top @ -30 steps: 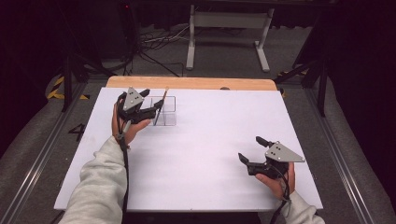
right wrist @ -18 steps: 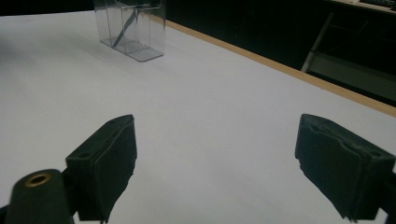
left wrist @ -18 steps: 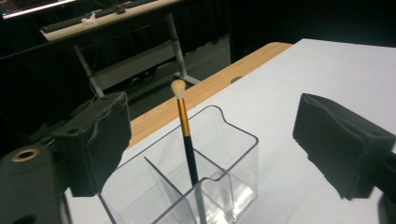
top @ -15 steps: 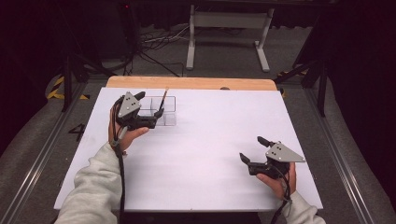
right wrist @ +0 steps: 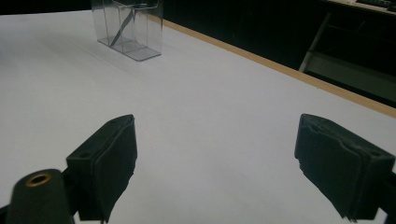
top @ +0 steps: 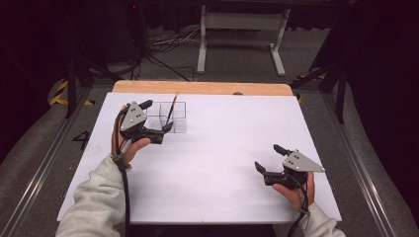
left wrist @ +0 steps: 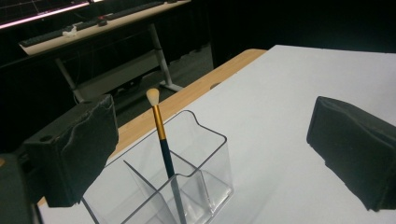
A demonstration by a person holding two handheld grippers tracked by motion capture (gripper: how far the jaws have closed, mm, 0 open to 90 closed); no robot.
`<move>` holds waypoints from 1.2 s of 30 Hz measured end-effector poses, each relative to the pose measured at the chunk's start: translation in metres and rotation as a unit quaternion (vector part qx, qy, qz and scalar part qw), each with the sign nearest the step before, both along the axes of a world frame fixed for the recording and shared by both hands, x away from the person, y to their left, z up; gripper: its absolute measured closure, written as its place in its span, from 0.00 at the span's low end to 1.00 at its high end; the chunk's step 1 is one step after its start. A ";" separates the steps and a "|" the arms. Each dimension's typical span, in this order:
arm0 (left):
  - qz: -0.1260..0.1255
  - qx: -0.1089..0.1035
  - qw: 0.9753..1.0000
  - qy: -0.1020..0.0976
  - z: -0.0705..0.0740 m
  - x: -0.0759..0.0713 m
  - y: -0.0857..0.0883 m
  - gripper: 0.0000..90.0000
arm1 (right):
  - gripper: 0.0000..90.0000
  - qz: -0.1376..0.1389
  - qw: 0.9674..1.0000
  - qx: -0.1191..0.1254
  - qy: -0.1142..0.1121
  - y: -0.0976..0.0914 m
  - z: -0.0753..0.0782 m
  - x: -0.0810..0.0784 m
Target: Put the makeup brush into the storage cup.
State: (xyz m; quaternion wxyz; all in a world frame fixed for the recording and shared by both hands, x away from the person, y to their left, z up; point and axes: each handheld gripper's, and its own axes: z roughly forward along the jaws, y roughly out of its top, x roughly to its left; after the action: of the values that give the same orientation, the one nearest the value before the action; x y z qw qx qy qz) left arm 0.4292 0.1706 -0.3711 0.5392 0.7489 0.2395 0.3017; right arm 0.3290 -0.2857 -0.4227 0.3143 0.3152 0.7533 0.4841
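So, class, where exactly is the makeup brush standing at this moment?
In the high view the makeup brush stands tilted, bristles up, in the clear divided organizer at the table's far left, just beyond the open left tool.

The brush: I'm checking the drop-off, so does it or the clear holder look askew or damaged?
Nothing stands out. The brush leans, bristles up, inside the clear holder, which stands upright and intact on the table.

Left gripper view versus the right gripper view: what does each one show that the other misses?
Left gripper view alone: the brush's pale bristle tip and gold band, leaning upright in a compartment between the open left gripper jaws. Right gripper view alone: the open right gripper over bare white table. Both share the clear organizer and the wooden table edge.
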 end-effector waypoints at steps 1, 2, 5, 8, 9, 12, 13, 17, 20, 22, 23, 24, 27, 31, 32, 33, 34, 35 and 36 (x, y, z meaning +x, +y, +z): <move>-0.003 -0.003 1.000 0.000 -0.001 -0.001 0.000 0.03 | 0.15 0.000 1.000 -0.001 0.000 0.000 0.000 0.000; -0.006 -0.002 1.000 0.001 -0.001 -0.002 0.000 0.03 | 0.15 0.000 1.000 -0.003 0.000 0.000 0.000 0.000; -0.010 -0.001 1.000 -0.004 -0.002 -0.006 0.001 0.03 | 0.15 0.000 1.000 -0.003 0.000 0.000 0.000 0.000; -0.013 -0.004 1.000 -0.008 -0.002 -0.009 0.003 0.03 | 0.15 0.000 1.000 -0.004 0.000 0.000 -0.001 0.000; -0.012 -0.006 1.000 -0.010 -0.002 -0.010 0.003 0.03 | 0.15 0.000 1.000 -0.004 0.000 0.000 -0.001 0.000; -0.015 -0.012 1.000 -0.011 -0.003 -0.013 0.005 0.03 | 0.15 0.000 1.000 -0.004 0.000 0.001 0.000 0.000; -0.017 -0.009 1.000 -0.011 -0.003 -0.014 0.006 0.03 | 0.15 0.000 1.000 -0.004 0.000 0.001 0.000 0.000; -0.018 -0.008 1.000 -0.010 -0.005 -0.016 0.007 0.03 | 0.15 0.000 1.000 -0.005 -0.001 0.001 -0.001 0.001; -0.023 -0.006 1.000 -0.004 -0.006 -0.018 0.009 0.03 | 0.15 -0.002 1.000 -0.003 0.000 0.000 -0.001 0.001; -0.020 -0.005 1.000 -0.006 -0.006 -0.020 0.011 0.02 | 0.15 -0.002 1.000 -0.005 -0.002 0.000 -0.001 0.001; -0.019 -0.007 1.000 -0.009 -0.006 -0.021 0.011 0.02 | 0.15 -0.002 1.000 -0.004 -0.003 0.000 0.000 0.001; -0.018 -0.007 1.000 -0.010 -0.006 -0.023 0.012 0.03 | 0.16 -0.002 1.000 -0.004 -0.002 0.000 0.000 0.001; -0.018 -0.007 1.000 -0.016 -0.006 -0.029 0.014 0.03 | 0.15 -0.003 1.000 -0.006 -0.003 0.001 -0.001 0.000; -0.018 -0.011 1.000 -0.020 -0.007 -0.035 0.017 0.04 | 0.15 -0.003 1.000 -0.007 -0.004 0.000 0.000 0.000; -0.019 -0.010 1.000 -0.019 -0.006 -0.036 0.019 0.04 | 0.15 -0.003 1.000 -0.006 -0.004 0.001 0.000 0.000; -0.018 -0.011 1.000 -0.019 -0.007 -0.037 0.020 0.04 | 0.15 -0.003 1.000 -0.006 -0.004 0.001 0.000 0.001; -0.019 -0.012 1.000 -0.017 -0.007 -0.038 0.020 0.04 | 0.15 -0.003 1.000 -0.006 -0.003 0.001 -0.001 0.000; -0.020 -0.011 1.000 -0.017 -0.008 -0.039 0.021 0.04 | 0.15 -0.002 1.000 -0.007 -0.003 0.001 -0.001 0.000; -0.021 -0.009 1.000 -0.014 -0.008 -0.041 0.021 0.04 | 0.15 -0.003 1.000 -0.009 -0.004 0.002 0.000 0.000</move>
State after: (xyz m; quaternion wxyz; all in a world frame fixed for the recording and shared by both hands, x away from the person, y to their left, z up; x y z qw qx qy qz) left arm 0.3881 0.1914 -0.3791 0.5553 0.7447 0.2189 0.2985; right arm 0.3288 -0.2841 -0.4229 0.3214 0.3130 0.7556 0.4772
